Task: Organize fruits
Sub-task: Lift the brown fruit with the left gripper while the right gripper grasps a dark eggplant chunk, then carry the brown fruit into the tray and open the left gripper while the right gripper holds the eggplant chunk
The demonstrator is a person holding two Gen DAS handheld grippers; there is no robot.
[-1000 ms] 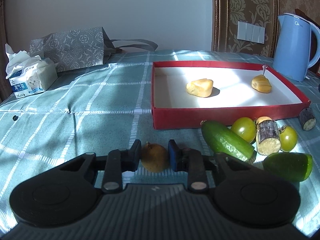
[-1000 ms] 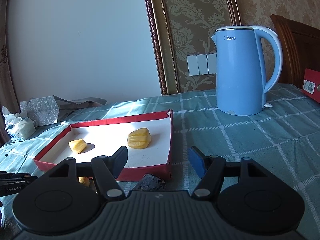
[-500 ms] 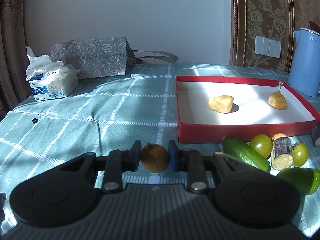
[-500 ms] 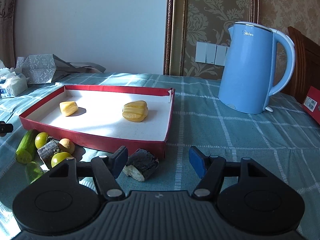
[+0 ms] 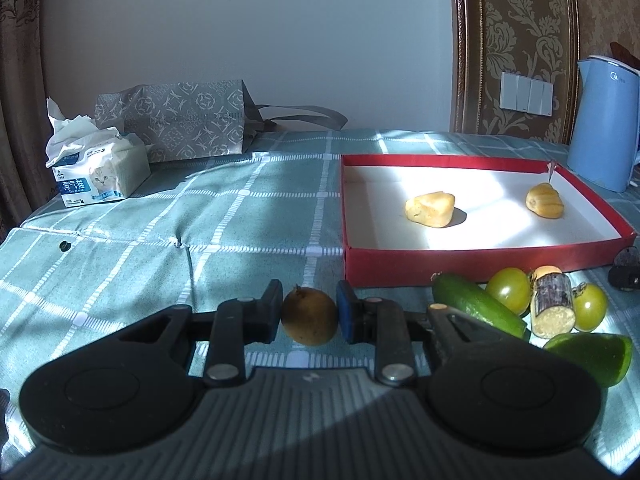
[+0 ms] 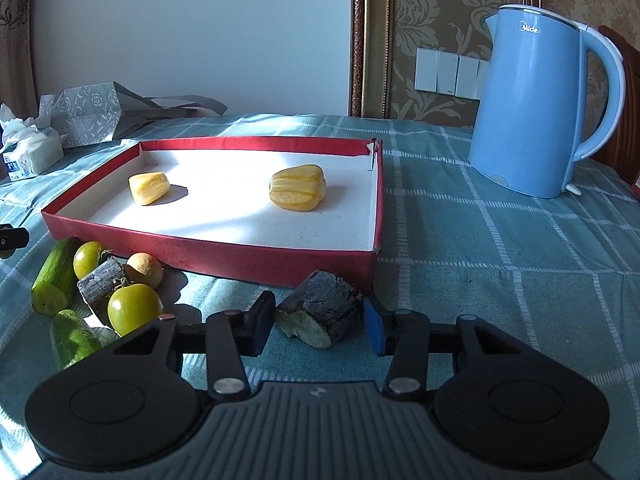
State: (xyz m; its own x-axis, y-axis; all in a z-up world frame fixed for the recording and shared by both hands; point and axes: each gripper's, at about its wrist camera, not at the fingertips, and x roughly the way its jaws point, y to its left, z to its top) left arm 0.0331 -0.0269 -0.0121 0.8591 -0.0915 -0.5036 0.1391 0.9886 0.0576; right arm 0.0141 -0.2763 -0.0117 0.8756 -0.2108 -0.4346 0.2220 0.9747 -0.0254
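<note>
With the small round brown fruit (image 5: pixel 309 320) clamped in the left gripper (image 5: pixel 308 317) jaws before the shallow red cardboard tray (image 5: pixel 472 258), and the right gripper (image 6: pixel 318 322) jaws apart around the dark bark-covered cane piece (image 6: pixel 320 307), each should be lifted clear of the tray wall.

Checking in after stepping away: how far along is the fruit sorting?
Done: two yellow pieces lie in the red tray. In hand: the left claw grips a small brown fruit; the right claw brackets a dark cane chunk, contact unclear. Left: cucumber pieces, green tomatoes, and another cane chunk outside.
</note>
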